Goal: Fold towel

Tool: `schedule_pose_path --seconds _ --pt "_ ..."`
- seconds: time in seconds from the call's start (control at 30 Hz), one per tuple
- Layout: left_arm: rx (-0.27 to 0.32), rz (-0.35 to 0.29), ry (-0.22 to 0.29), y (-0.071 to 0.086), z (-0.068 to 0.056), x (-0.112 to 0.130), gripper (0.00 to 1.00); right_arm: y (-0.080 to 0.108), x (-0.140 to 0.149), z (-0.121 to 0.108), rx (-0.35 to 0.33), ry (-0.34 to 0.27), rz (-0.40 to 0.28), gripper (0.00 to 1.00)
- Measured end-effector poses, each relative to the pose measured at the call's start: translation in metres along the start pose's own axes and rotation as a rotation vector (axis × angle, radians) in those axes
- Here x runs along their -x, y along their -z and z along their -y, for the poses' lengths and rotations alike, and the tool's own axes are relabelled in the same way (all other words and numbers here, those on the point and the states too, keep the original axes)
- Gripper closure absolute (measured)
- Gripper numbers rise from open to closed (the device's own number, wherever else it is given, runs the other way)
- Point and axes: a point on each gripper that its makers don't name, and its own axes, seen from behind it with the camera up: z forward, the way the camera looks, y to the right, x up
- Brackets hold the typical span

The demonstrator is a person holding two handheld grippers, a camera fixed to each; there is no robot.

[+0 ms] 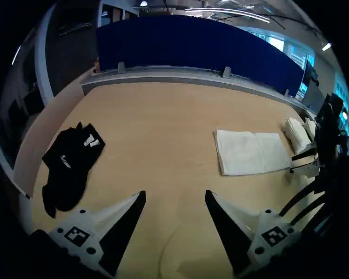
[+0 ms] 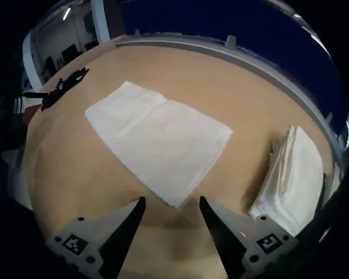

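Observation:
A white towel (image 2: 158,139) lies flat on the wooden table (image 2: 81,162), one crease running across it; in the left gripper view the same towel (image 1: 251,151) rests to the right of centre. My right gripper (image 2: 171,201) is open, its fingertips just short of the towel's near corner, nothing between them. My left gripper (image 1: 175,194) hovers open over bare tabletop, well left of the towel. The other gripper (image 1: 309,160) appears at the right edge of the left gripper view, near the towel's end.
A stack of folded white towels (image 2: 293,176) sits to the right of the spread towel. A black garment (image 1: 72,160) lies crumpled at the table's left side. A blue partition (image 1: 193,46) stands along the table's far edge.

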Motion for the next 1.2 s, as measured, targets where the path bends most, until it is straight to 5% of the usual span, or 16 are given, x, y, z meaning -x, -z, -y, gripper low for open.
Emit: schedule_pose_path --seconds 0.2,0.53,0.8,1.0,1.2 --pt "-0.005 0.004 0.007 0.0013 0.0042 0.0052 0.06 -0.0021 0.001 -0.0013 0.011 -0.003 -0.007 0.24" --pt "-0.003 0.01 0.018 0.0048 0.0049 0.0099 0.06 -0.0075 0.0032 -0.0045 0.013 -0.018 -0.005 0.69" --pt "-0.003 0.013 0.025 0.0055 0.0069 0.01 0.06 -0.0089 0.006 -0.005 0.025 -0.007 -0.006 0.71" --pt "0.0 0.014 0.024 0.0054 0.0065 0.0093 0.06 -0.0095 0.0061 -0.0087 0.044 -0.003 -0.004 0.89" --pt "0.003 0.016 0.024 0.0046 0.0057 0.0111 0.06 -0.0082 0.0062 -0.0064 0.04 -0.012 0.002 0.94"
